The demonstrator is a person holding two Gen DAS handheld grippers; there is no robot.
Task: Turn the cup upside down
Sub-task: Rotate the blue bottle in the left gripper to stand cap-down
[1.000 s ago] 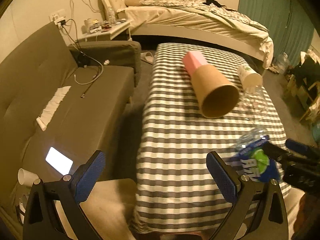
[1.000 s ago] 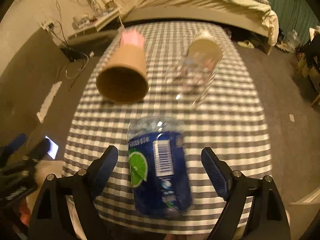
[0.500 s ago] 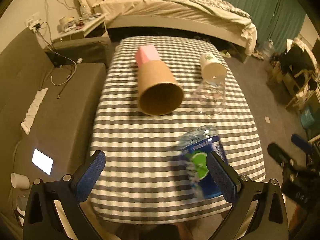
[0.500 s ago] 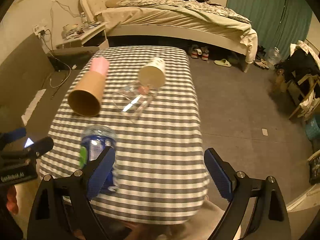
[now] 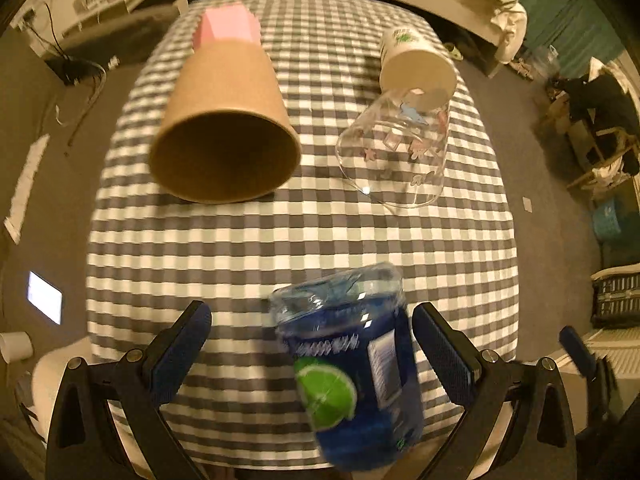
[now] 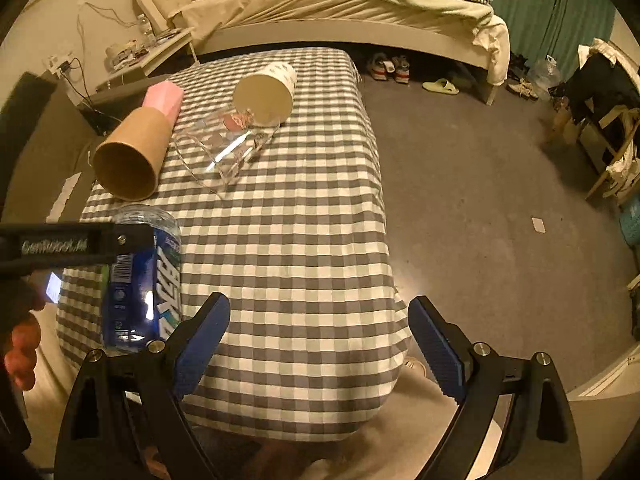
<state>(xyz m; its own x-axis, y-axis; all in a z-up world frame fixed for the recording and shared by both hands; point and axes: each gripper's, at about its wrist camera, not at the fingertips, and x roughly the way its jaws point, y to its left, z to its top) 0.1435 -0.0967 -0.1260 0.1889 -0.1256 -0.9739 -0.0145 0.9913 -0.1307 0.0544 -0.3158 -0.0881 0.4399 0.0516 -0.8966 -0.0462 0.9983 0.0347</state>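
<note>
A blue plastic cup with a lime label (image 5: 352,364) lies on its side near the front edge of the checked table (image 5: 304,236); it also shows in the right wrist view (image 6: 140,280). My left gripper (image 5: 312,344) is open with its fingers either side of this cup, not touching it. My right gripper (image 6: 320,340) is open and empty, to the right of the cup over the table's front edge. A brown paper cup (image 5: 228,132), a clear glass (image 5: 400,156) and a white paper cup (image 5: 416,68) lie on their sides further back.
A pink box (image 5: 228,28) lies behind the brown cup. A grey sofa with a lit phone (image 5: 44,298) is left of the table. A bed (image 6: 340,4) stands at the back, with shoes (image 6: 392,68) on the floor to the right.
My left gripper has swung right and forward until the blue cup sits between its fingers. My right gripper has drawn off to the right, so the cup now lies at its left.
</note>
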